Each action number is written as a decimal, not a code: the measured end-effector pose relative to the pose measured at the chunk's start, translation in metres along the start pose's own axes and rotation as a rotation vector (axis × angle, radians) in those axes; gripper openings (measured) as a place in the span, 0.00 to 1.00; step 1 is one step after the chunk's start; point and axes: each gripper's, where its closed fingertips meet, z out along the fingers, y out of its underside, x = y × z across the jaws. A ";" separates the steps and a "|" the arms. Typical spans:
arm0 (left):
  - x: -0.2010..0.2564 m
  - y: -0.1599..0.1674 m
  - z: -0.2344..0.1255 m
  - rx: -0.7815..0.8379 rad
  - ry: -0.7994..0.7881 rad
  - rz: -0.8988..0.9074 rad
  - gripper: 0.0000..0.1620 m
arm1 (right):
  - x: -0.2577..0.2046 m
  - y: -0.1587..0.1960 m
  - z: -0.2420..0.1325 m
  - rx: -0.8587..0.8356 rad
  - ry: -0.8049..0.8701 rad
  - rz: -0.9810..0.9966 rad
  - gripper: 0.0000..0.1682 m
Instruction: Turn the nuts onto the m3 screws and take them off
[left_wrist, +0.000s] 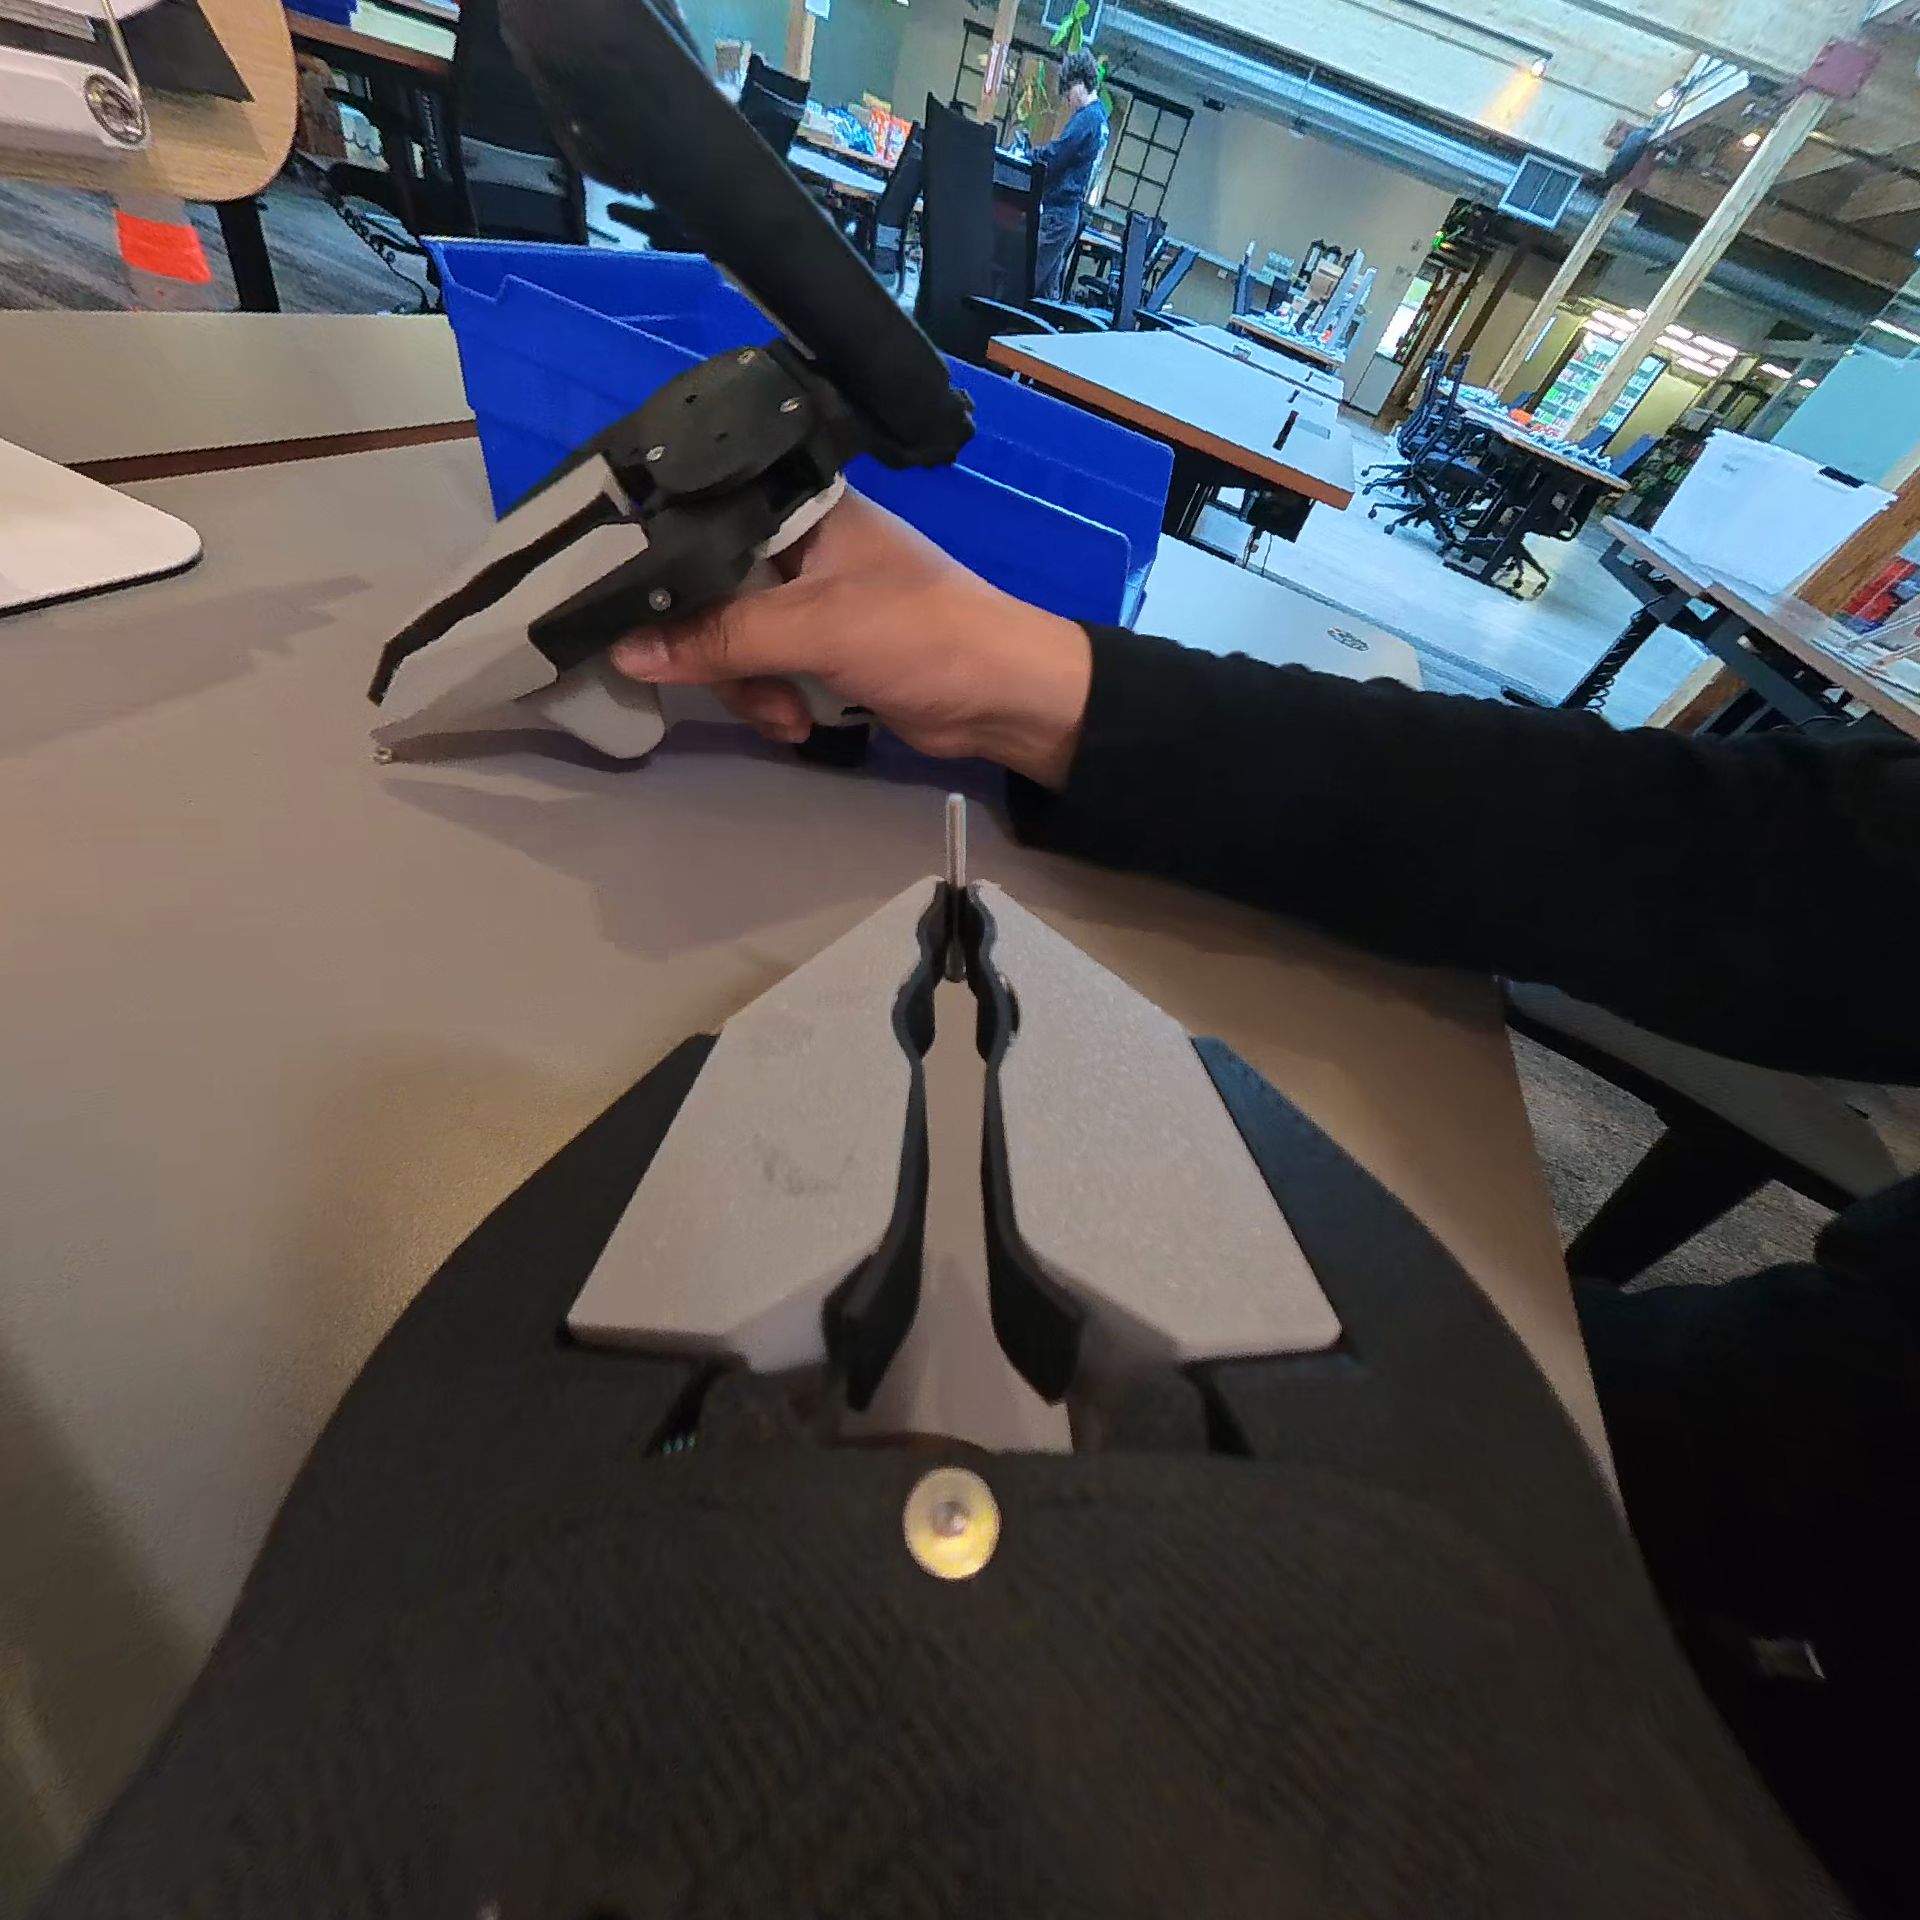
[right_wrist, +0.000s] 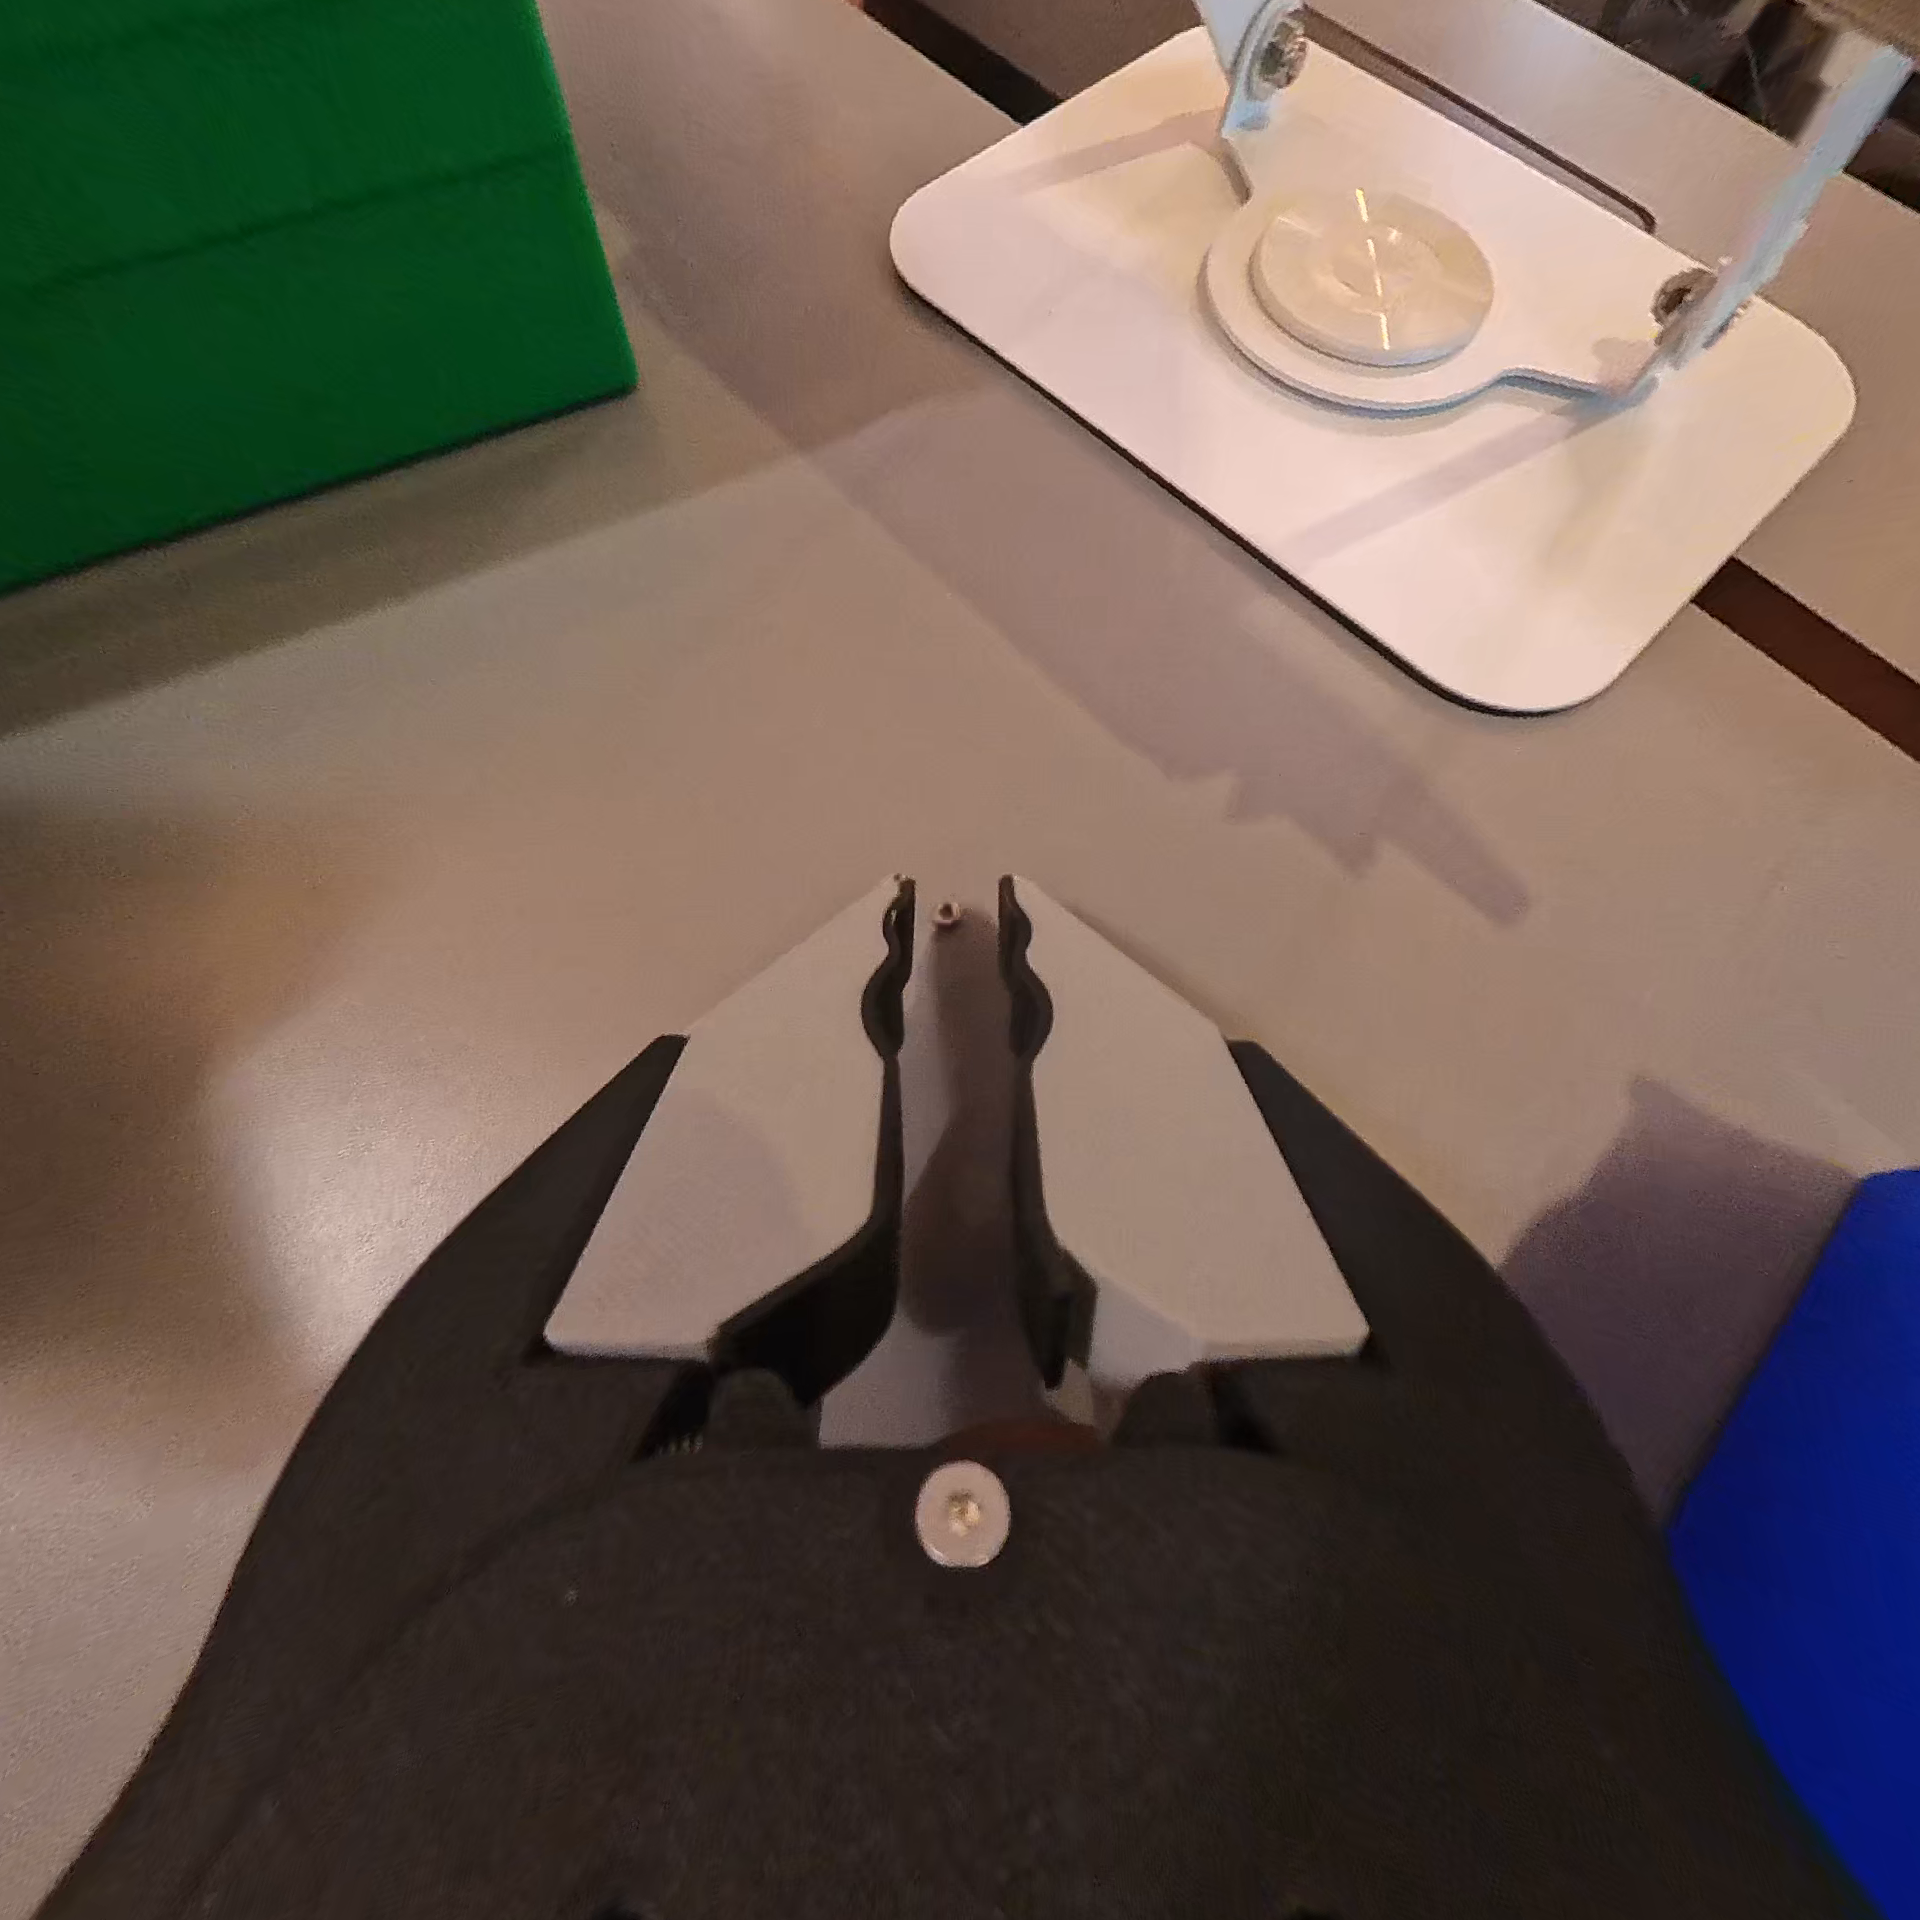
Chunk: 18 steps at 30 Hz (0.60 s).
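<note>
My left gripper (left_wrist: 954, 896) is shut on a thin silver m3 screw (left_wrist: 954, 836), whose shaft sticks out past the fingertips above the grey table. My right gripper (right_wrist: 951, 883) is open, tips down on the table, with a small silver nut (right_wrist: 945, 914) lying on the table between its fingertips, touching neither. In the left wrist view the right gripper (left_wrist: 379, 717) shows farther off at the left, held by a hand, its tips right above the nut (left_wrist: 381, 755).
A blue bin (left_wrist: 987, 488) stands behind the right gripper and shows at the right edge of the right wrist view (right_wrist: 1818, 1455). A green box (right_wrist: 281, 260) stands at far left. A white stand base (right_wrist: 1403, 416) lies at far right. A person stands far back in the room. About 20 cm separates my left fingertips from my right.
</note>
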 end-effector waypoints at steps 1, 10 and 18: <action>0.000 -0.001 0.000 0.003 0.003 -0.004 0.00 | -0.001 0.000 0.002 -0.007 0.000 -0.015 0.08; 0.002 -0.003 -0.001 0.011 0.012 -0.012 0.00 | -0.003 0.006 0.008 -0.061 -0.005 -0.069 0.07; 0.002 -0.001 0.000 0.005 0.015 -0.018 0.00 | 0.000 0.008 0.006 -0.061 -0.017 -0.049 0.06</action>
